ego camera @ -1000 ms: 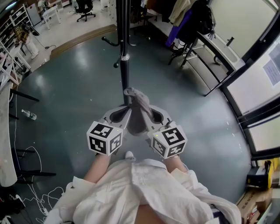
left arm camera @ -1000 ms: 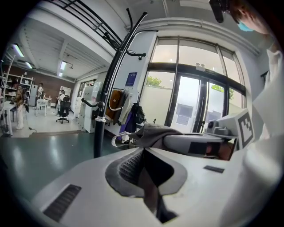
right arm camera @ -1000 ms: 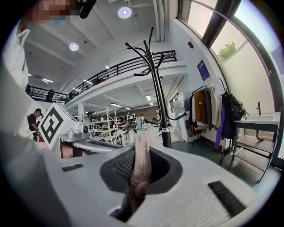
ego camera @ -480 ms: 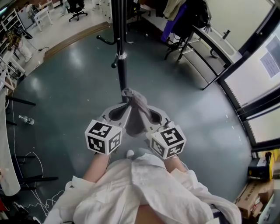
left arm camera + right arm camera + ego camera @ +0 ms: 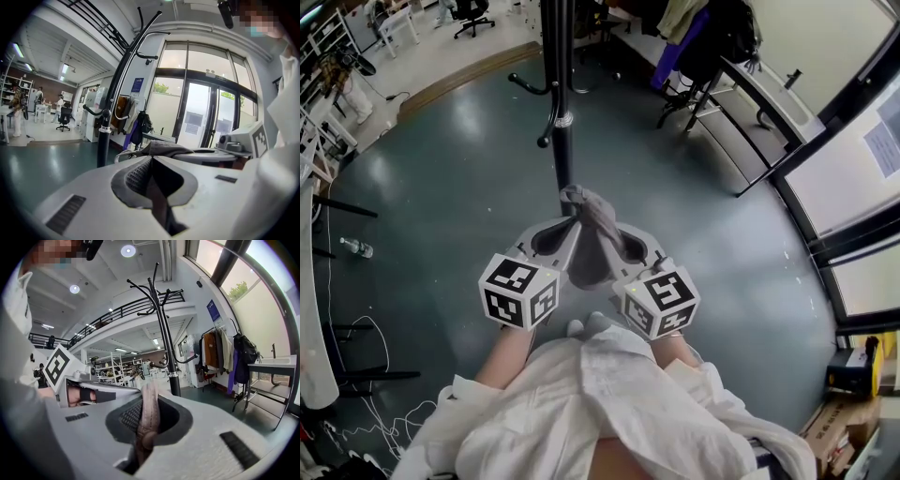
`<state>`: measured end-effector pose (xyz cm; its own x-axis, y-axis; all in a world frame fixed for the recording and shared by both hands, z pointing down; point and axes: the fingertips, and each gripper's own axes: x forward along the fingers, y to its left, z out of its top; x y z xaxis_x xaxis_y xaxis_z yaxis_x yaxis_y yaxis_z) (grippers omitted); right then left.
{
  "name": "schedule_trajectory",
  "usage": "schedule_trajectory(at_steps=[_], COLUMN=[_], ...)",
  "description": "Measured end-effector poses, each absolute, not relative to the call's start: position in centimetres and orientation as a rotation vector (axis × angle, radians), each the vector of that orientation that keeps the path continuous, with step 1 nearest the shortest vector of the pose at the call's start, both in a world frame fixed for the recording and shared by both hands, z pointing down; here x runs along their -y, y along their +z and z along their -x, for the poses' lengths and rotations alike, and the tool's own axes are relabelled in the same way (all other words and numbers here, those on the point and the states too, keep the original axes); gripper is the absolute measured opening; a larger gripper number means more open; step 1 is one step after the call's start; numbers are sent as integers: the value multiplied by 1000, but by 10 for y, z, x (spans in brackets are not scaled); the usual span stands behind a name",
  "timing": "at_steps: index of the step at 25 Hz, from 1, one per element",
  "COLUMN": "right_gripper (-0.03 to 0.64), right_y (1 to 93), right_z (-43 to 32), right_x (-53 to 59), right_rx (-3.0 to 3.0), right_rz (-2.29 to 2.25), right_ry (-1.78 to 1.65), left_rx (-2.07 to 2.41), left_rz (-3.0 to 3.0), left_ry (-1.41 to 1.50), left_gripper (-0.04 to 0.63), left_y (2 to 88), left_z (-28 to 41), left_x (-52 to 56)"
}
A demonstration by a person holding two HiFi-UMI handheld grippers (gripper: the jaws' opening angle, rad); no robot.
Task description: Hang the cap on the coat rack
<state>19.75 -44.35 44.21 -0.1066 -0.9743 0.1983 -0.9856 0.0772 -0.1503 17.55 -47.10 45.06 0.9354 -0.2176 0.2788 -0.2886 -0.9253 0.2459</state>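
Note:
A limp grey cap (image 5: 589,234) hangs between my two grippers, low in front of the person's body. The left gripper (image 5: 569,246) is shut on one edge of it, seen as a dark strip of cloth in the closed slit of the left gripper (image 5: 153,161), with the cap (image 5: 165,148) bunched just beyond. The right gripper (image 5: 615,255) is shut on the other edge; a pinkish-grey fold of the cap (image 5: 149,420) sits pinched in the right gripper (image 5: 150,397). The black coat rack (image 5: 562,131) stands straight ahead, its curved hooks (image 5: 152,289) high above the coat rack pole (image 5: 104,140).
Coats and a bag hang on a clothes rail (image 5: 712,37) at the back right beside a metal-framed bench (image 5: 741,112). Glass doors (image 5: 853,178) run along the right. A bottle (image 5: 358,247) and cables (image 5: 370,375) lie on the floor at left. An office chair (image 5: 473,14) stands far back.
The grippers and cap keep the same hold. The coat rack pole has shifted slightly left and appears a little closer in the head view.

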Motion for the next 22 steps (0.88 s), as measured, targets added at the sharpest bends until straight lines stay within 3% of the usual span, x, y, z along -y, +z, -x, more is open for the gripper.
schedule_trajectory(at_steps=[22], right_gripper=[14], right_y=[412], right_z=[-225], right_x=[450], right_rx=[2307], right_rz=[-2017], right_ry=[292], left_rx=[419], left_rz=[-2826], left_ry=[295], left_gripper=[17], left_y=[424], left_z=[-197], left_x=[473])
